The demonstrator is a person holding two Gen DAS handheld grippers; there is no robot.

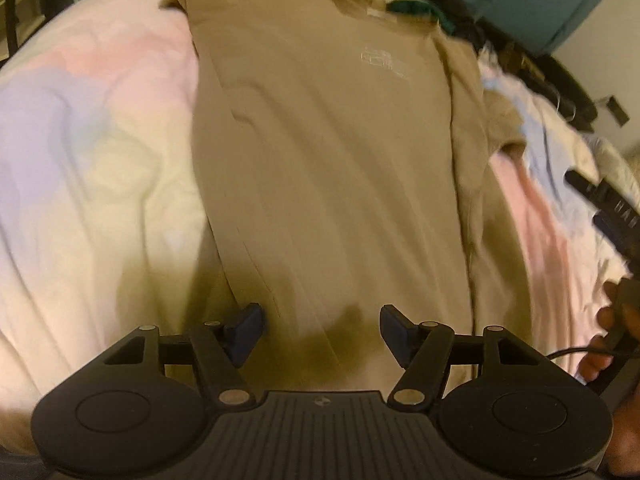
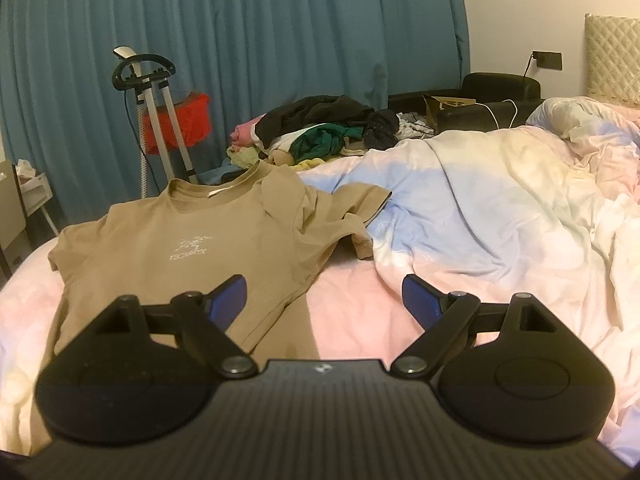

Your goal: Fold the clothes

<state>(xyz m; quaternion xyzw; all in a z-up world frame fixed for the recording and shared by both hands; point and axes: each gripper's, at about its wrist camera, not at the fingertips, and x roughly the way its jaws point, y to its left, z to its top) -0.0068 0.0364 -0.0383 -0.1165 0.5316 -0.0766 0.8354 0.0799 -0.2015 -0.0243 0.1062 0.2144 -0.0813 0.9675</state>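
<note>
A tan T-shirt (image 1: 328, 140) lies flat, chest logo up, on the pastel bedding (image 1: 100, 140), collar at the far end. Its right side and sleeve are bunched inward along a long crease. My left gripper (image 1: 321, 314) hangs open over the shirt's near hem, with nothing between its pads. At the right edge of the left wrist view a person's hand (image 1: 610, 320) holds the other tool. In the right wrist view the T-shirt (image 2: 192, 240) lies to the left. My right gripper (image 2: 324, 286) stands wide open above the shirt's right edge and the pink bedding (image 2: 352, 300), gripping nothing.
A heap of mixed clothes (image 2: 320, 128) sits beyond the shirt's collar. A rumpled duvet (image 2: 500, 200) covers the bed's right side. A garment steamer stand (image 2: 160, 120) and a blue curtain (image 2: 240, 40) are behind, with a black seat (image 2: 500, 84) at the back right.
</note>
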